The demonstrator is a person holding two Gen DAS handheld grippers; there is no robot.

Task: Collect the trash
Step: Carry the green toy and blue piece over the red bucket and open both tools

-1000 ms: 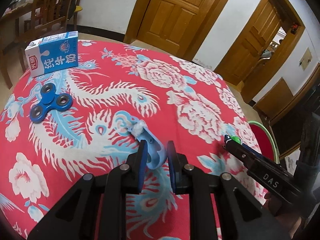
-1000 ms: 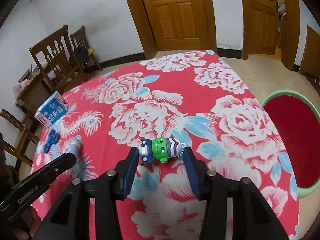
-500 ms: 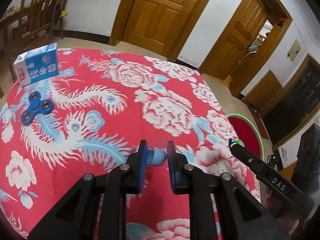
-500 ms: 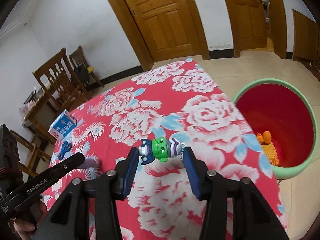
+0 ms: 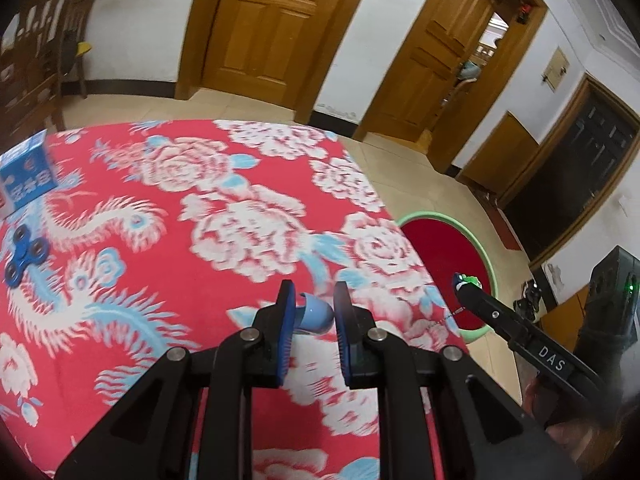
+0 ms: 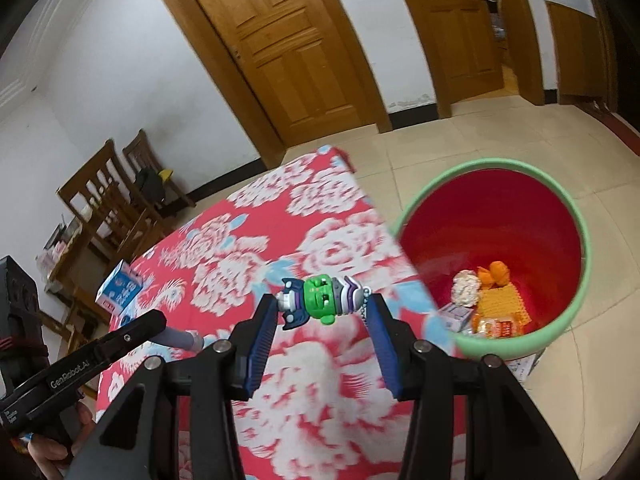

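Left gripper (image 5: 314, 316) is clamped on a small pale-blue rounded plastic piece (image 5: 316, 313), held above the red floral tablecloth (image 5: 248, 216) near the table's right edge. Right gripper (image 6: 325, 309) is closed on a green-faced toy figure keychain (image 6: 322, 298), gripped end to end between the blue pads (image 6: 262, 334), its ball chain hanging by the right pad. In the right wrist view the figure is seen over the cloth just beside the table edge, and the bucket mouth lies just right of it.

A red bucket with a green rim (image 6: 576, 308) stands on the tiled floor, close against the table's right side, mouth fully open. Inside it are seen an orange piece (image 6: 496, 272), a whitish crumpled wad (image 6: 466, 290), a yellow-orange packet (image 6: 500, 312) and a pale wrapper (image 6: 454, 316). The table edge overlaps the bucket's near-left rim in the picture.

Left behind on the cloth, well apart from the grippers: a blue fidget spinner (image 5: 24, 256) and a blue-white milk carton (image 5: 26, 176), both near the table's left edge. The cloth middle is bare.

Beyond the table, open tile floor (image 6: 460, 136) runs to closed wooden doors (image 6: 288, 48). Wooden chairs (image 6: 108, 200) are crowded against the far-left wall.
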